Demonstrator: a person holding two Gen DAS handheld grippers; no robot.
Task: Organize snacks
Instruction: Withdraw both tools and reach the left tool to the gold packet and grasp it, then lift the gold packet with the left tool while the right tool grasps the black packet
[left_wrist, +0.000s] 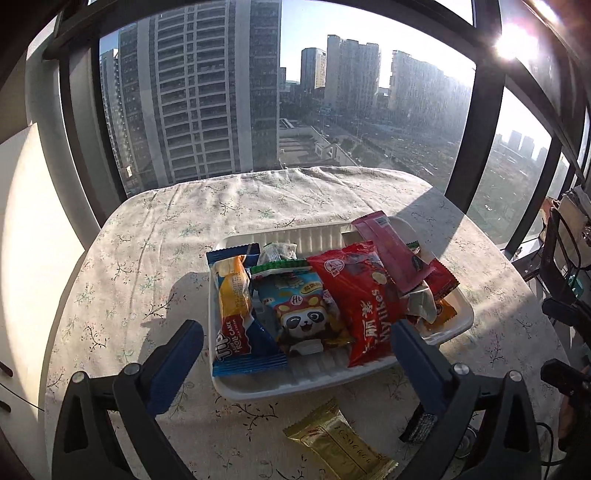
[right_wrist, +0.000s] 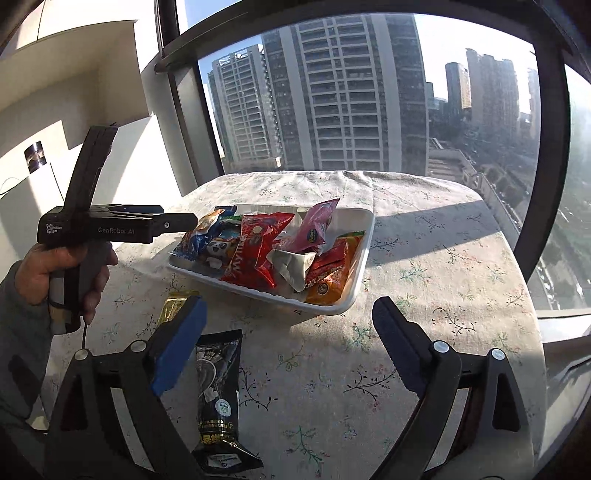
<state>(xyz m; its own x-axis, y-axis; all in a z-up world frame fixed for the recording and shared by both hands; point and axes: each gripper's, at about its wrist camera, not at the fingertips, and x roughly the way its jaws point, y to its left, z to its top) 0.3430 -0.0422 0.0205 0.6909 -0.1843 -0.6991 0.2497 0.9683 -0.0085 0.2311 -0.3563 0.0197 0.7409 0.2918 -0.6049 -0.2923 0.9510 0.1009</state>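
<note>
A white tray (left_wrist: 258, 389) (right_wrist: 364, 254) sits on the floral-cloth table and holds several snack packs: a blue roll-cake pack (left_wrist: 240, 314), a panda pack (left_wrist: 303, 310), a red Mylikes bag (left_wrist: 365, 306) (right_wrist: 258, 247), a pink pack (left_wrist: 391, 254) (right_wrist: 317, 225) and an orange pack (right_wrist: 334, 275). A gold pack (left_wrist: 340, 441) (right_wrist: 173, 304) and a black pack (right_wrist: 218, 391) lie on the cloth in front of the tray. My left gripper (left_wrist: 295, 345) is open and empty, hovering over the tray's near edge. My right gripper (right_wrist: 288, 325) is open and empty above the cloth, just right of the black pack.
The table (left_wrist: 155, 236) stands against a large window with dark frames (left_wrist: 79, 140). A white wall and cabinet (right_wrist: 74, 110) are on the left. The left gripper's body, held in a hand, shows in the right wrist view (right_wrist: 99, 225). Dark equipment (left_wrist: 565, 258) stands at the right.
</note>
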